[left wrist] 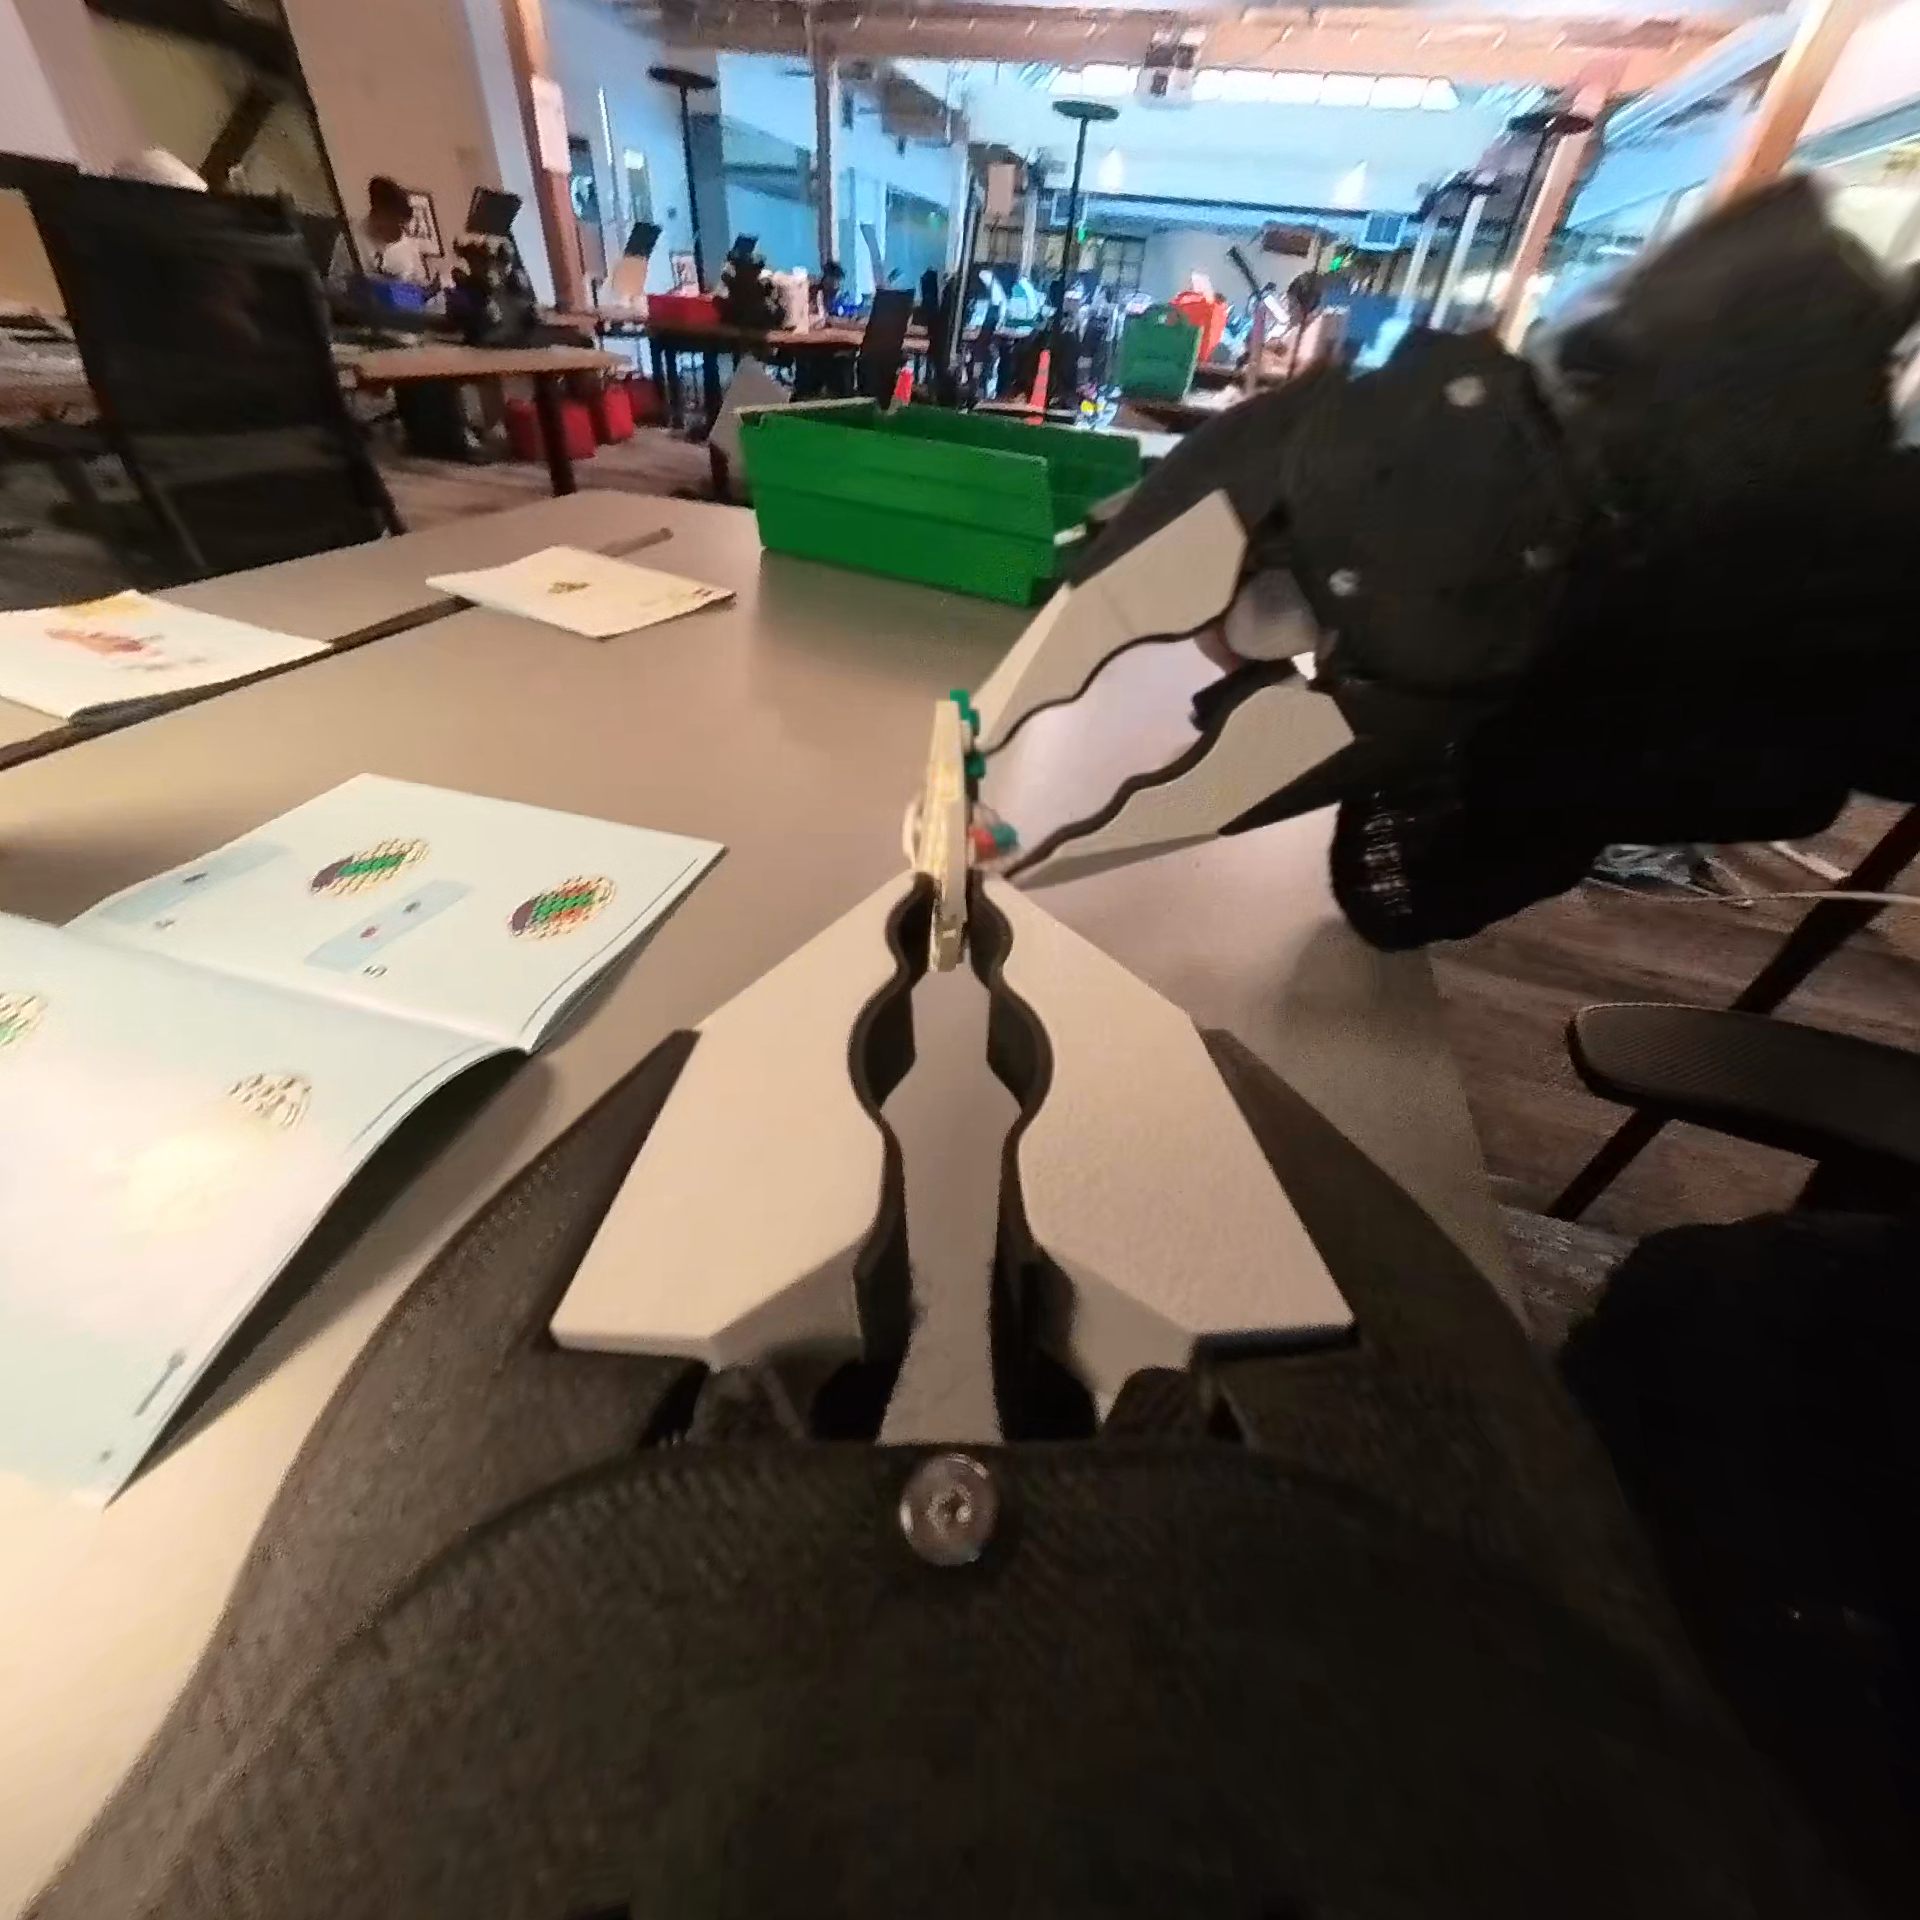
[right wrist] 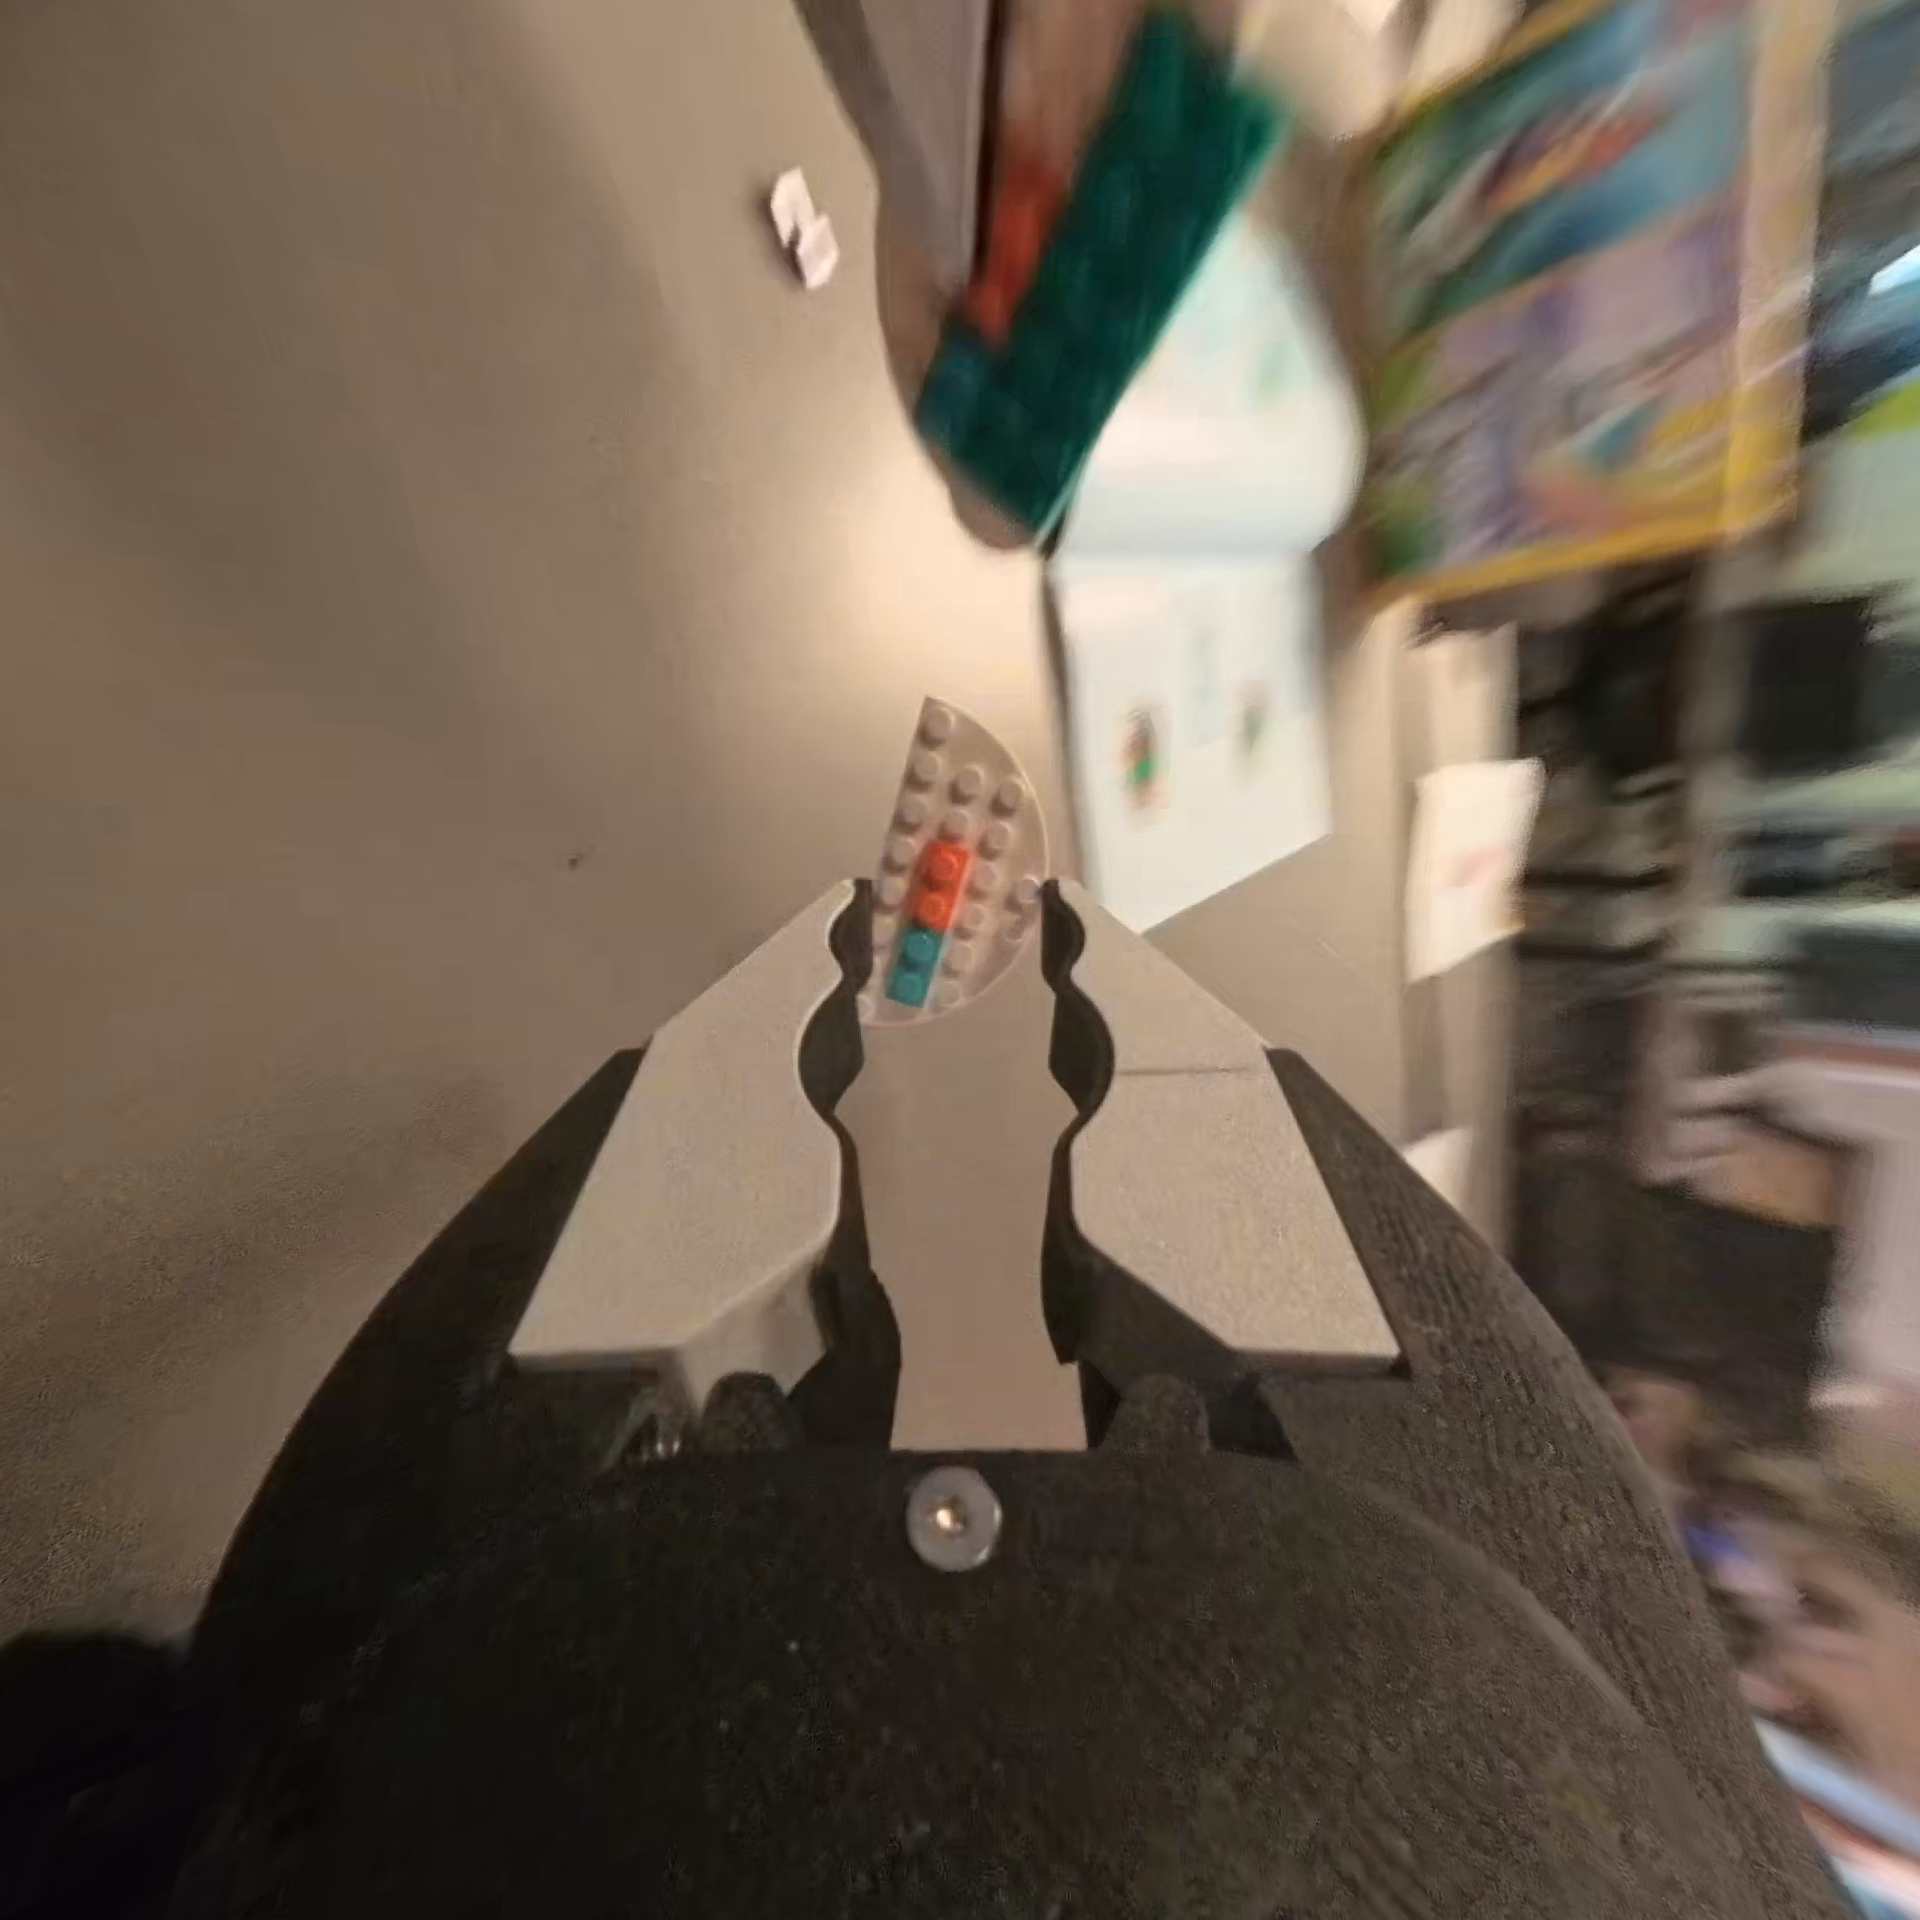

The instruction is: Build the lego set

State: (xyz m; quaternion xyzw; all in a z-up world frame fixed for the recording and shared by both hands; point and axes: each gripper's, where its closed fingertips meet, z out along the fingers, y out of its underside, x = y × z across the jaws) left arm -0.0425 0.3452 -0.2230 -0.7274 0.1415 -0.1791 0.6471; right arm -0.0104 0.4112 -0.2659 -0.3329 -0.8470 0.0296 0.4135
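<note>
My left gripper [left wrist: 943, 896] is shut on the lower edge of a pale grey half-round lego plate [left wrist: 945, 790] and holds it upright above the grey table [left wrist: 727, 707]. The plate shows edge-on there. In the right wrist view its studded face [right wrist: 966, 774] carries a small red brick [right wrist: 940, 883] and a teal brick [right wrist: 914, 966]. My right gripper [right wrist: 948, 899] is open, its fingertips either side of the plate's face. It also shows in the left wrist view [left wrist: 997, 816], coming in from the right, held by a black-gloved hand.
An open instruction booklet [left wrist: 364, 935] lies left of the grippers, with further booklets [left wrist: 582, 592] behind it. A green bin [left wrist: 935, 499] stands at the table's far edge. A chair armrest [left wrist: 1745, 1070] is at the right. A blurred green studded piece [right wrist: 1091, 291], a small white piece [right wrist: 805, 239] and a colourful box [right wrist: 1579, 312] lie beyond the plate. My right fingertips sit around 9 cm from my left ones. From the left gripper's tips to the small white piece [right wrist: 805, 239] is close to 12 cm.
</note>
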